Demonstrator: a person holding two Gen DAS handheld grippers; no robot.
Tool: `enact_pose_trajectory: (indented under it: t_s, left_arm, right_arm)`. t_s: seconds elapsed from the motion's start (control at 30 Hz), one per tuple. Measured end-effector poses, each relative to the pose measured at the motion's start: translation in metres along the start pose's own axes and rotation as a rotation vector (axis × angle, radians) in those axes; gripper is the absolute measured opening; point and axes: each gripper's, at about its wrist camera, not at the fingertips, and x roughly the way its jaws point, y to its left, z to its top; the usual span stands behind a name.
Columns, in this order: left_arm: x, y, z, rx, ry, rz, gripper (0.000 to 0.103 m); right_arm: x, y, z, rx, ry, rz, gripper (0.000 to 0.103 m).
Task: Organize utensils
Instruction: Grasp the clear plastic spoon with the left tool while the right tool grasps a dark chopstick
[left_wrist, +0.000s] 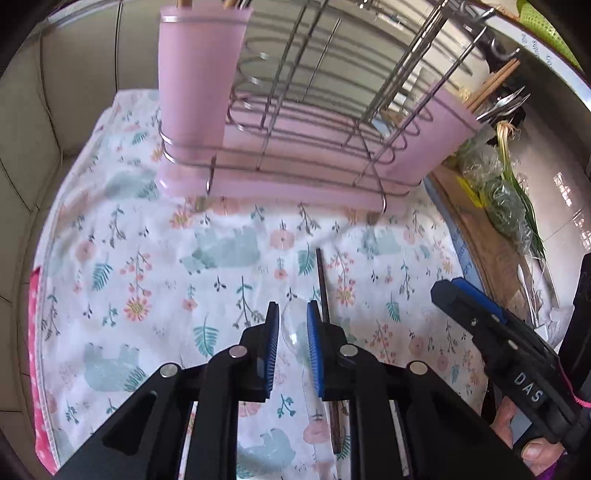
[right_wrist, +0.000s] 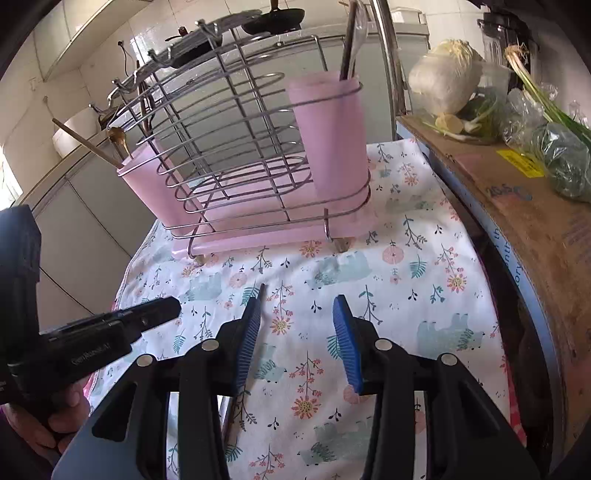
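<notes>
A wire rack (left_wrist: 295, 122) with a pink tray and two pink holder cups stands at the back of the floral cloth (left_wrist: 147, 258). The left cup (left_wrist: 195, 92) and right cup (left_wrist: 436, 136) hold chopsticks and spoons. My left gripper (left_wrist: 291, 332) straddles the bowl of a clear plastic spoon (left_wrist: 293, 332) lying on the cloth, jaws slightly apart. A dark chopstick (left_wrist: 323, 288) lies just right of it. My right gripper (right_wrist: 295, 332) is open and empty above the cloth, with the chopstick tip (right_wrist: 261, 290) by its left finger. The rack (right_wrist: 240, 166) also shows there.
A cardboard box (right_wrist: 517, 206) with bagged greens (right_wrist: 561, 158) and a cabbage (right_wrist: 443, 81) stands along the right edge. Cabinets are on the left. A pink dotted cloth (left_wrist: 37, 350) edges the table's left side. Pans hang above the rack (right_wrist: 207, 40).
</notes>
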Motion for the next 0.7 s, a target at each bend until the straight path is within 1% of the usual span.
enact_pose_trajectory:
  t_s: [0.1, 0.13, 0.3, 0.57, 0.7]
  left_arm:
    - [0.014, -0.002, -0.009, 0.012, 0.072, -0.006, 0.013]
    - [0.018, -0.004, -0.012, 0.022, 0.087, -0.001, 0.011]
    - [0.033, -0.014, -0.025, 0.055, 0.147, 0.018, 0.011]
    - [0.037, -0.027, -0.027, 0.100, 0.141, 0.081, 0.012]
    - [0.038, -0.026, -0.028, 0.097, 0.133, 0.082, 0.013]
  right_arm:
    - [0.005, -0.006, -0.001, 0.022, 0.021, 0.006, 0.042]
    - [0.005, -0.007, -0.002, 0.026, 0.024, 0.008, 0.042]
    - [0.012, -0.008, -0.004, 0.031, 0.042, 0.024, 0.042]
    - [0.014, -0.007, -0.009, 0.029, 0.060, 0.035, 0.042]
    - [0.016, -0.005, -0.012, 0.022, 0.070, 0.019, 0.041]
